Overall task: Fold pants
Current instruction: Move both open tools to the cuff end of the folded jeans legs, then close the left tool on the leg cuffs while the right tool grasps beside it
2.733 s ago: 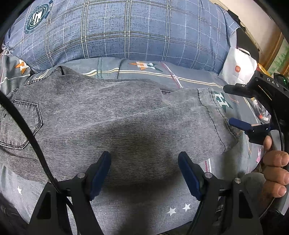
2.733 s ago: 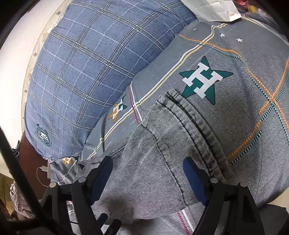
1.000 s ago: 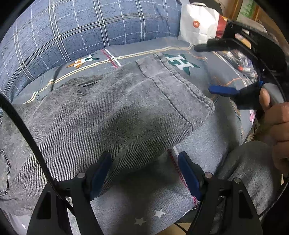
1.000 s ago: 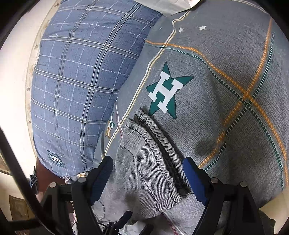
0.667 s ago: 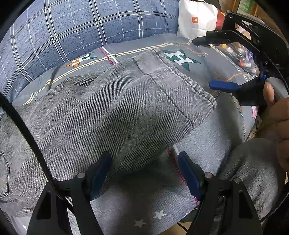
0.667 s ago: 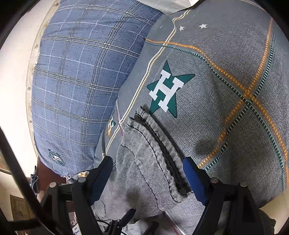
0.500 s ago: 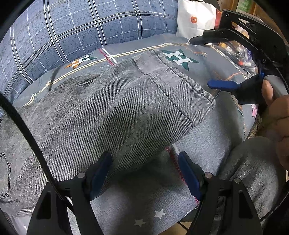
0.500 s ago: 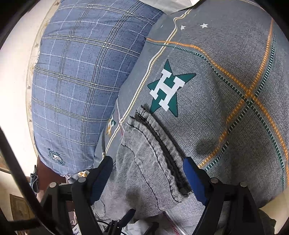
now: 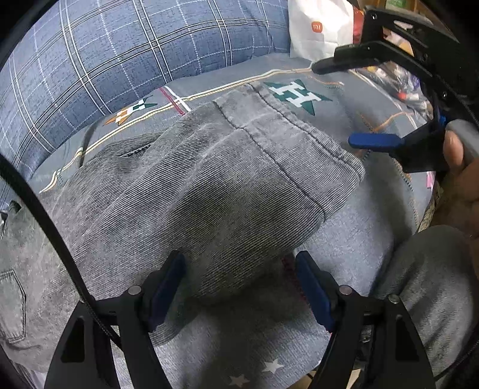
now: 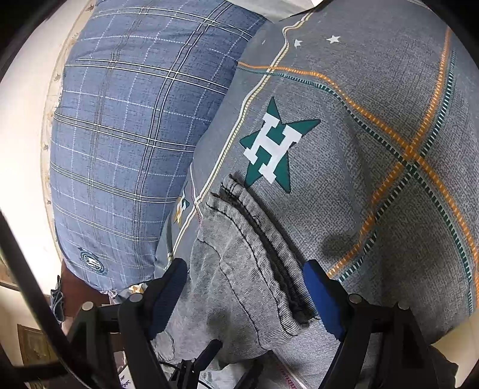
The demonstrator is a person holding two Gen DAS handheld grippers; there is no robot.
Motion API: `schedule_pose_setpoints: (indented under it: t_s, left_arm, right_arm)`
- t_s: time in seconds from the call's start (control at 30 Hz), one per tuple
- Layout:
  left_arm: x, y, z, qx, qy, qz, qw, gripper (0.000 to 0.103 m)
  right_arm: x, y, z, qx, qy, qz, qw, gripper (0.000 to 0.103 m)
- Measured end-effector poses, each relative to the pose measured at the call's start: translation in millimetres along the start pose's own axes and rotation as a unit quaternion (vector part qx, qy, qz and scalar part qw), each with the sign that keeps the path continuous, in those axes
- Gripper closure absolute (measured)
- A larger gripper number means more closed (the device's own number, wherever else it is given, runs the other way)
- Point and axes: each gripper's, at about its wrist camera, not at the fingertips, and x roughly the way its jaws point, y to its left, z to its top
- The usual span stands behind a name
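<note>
Jeans (image 9: 191,191): waist end runs off left edge in left wrist view, back pocket (image 9: 12,302) cut by frame. Bedsheet (image 10: 374,125) under them covered. White bag (image 9: 320,27) cropped at top; clutter behind right gripper (image 9: 356,101) too blurry to ID. Hand (image 9: 461,179) holding it only partly in frame.
</note>
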Motion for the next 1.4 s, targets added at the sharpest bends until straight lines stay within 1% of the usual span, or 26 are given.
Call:
schedule_pose_setpoints:
  t_s: [0.13,0.23,0.33,0.5,0.7,0.8,0.87,0.97,1.03,1.07,1.1,1.13,1.17,1.2,1.23,1.27,1.3,1.4]
  left_arm:
    - [1,3,-2,0.0,-0.005,-0.001,1.0,0.026]
    - [6,4,0,0.006,-0.003,0.006,1.0,0.026]
    - [9,-3,5,0.026,-0.006,0.021,0.9994,0.026]
    - [17,-16,15,0.058,-0.005,0.034,0.9977,0.026]
    - [23,-46,27,0.115,-0.009,0.017,0.9932,0.026]
    - [27,-65,31,0.137,-0.016,0.032,0.9899,0.026]
    - [29,-70,36,0.135,-0.023,0.033,0.9901,0.026]
    - [33,-66,45,0.112,-0.029,0.023,0.993,0.026]
    - [33,-63,46,0.096,-0.037,0.013,0.9946,0.027]
    - [31,-62,45,0.094,-0.045,0.013,0.9945,0.035]
    - [29,-60,43,0.094,-0.053,0.018,0.994,0.05]
    - [28,-58,41,0.092,-0.059,0.024,0.9938,0.059]
    - [27,-51,41,0.079,-0.062,0.029,0.9945,0.076]
    - [25,-42,43,0.06,-0.061,0.019,0.9962,0.083]
    - [23,-32,44,0.036,-0.06,-0.002,0.9975,0.085]
    - [22,-26,45,0.019,-0.06,-0.014,0.9979,0.088]
    - [19,-18,45,-0.003,-0.06,-0.029,0.9978,0.09]
    - [17,-4,47,-0.045,-0.059,-0.061,0.9954,0.091]
  right_arm:
    - [-1,-7,1,0.012,0.002,0.006,1.0,0.02]
    - [-7,-14,3,0.027,-0.006,0.013,1.0,0.02]
    - [-9,-17,5,0.035,-0.009,0.018,0.999,0.02]
    - [-4,-16,6,0.035,0.002,0.029,0.999,0.02]
    - [-4,-23,8,0.05,0.005,0.034,0.998,0.02]
    - [-6,-28,9,0.062,-0.001,0.037,0.997,0.02]
    - [-10,-30,10,0.067,-0.01,0.036,0.997,0.021]
    - [-16,-35,12,0.078,-0.021,0.041,0.996,0.021]
    - [-19,-39,14,0.087,-0.029,0.044,0.995,0.021]
    - [-20,-42,15,0.092,-0.031,0.045,0.994,0.021]
    - [-20,-43,15,0.096,-0.032,0.047,0.994,0.021]
    - [-20,-44,15,0.098,-0.029,0.049,0.994,0.021]
    - [-19,-44,15,0.099,-0.027,0.051,0.993,0.02]
    - [-17,-44,15,0.1,-0.024,0.054,0.993,0.02]
    - [-15,-43,14,0.1,-0.021,0.055,0.993,0.02]
    - [-12,-42,13,0.099,-0.017,0.055,0.993,0.02]
    - [-10,-40,13,0.098,-0.013,0.055,0.994,0.02]
    - [0,-35,11,0.083,0.009,0.057,0.995,0.02]
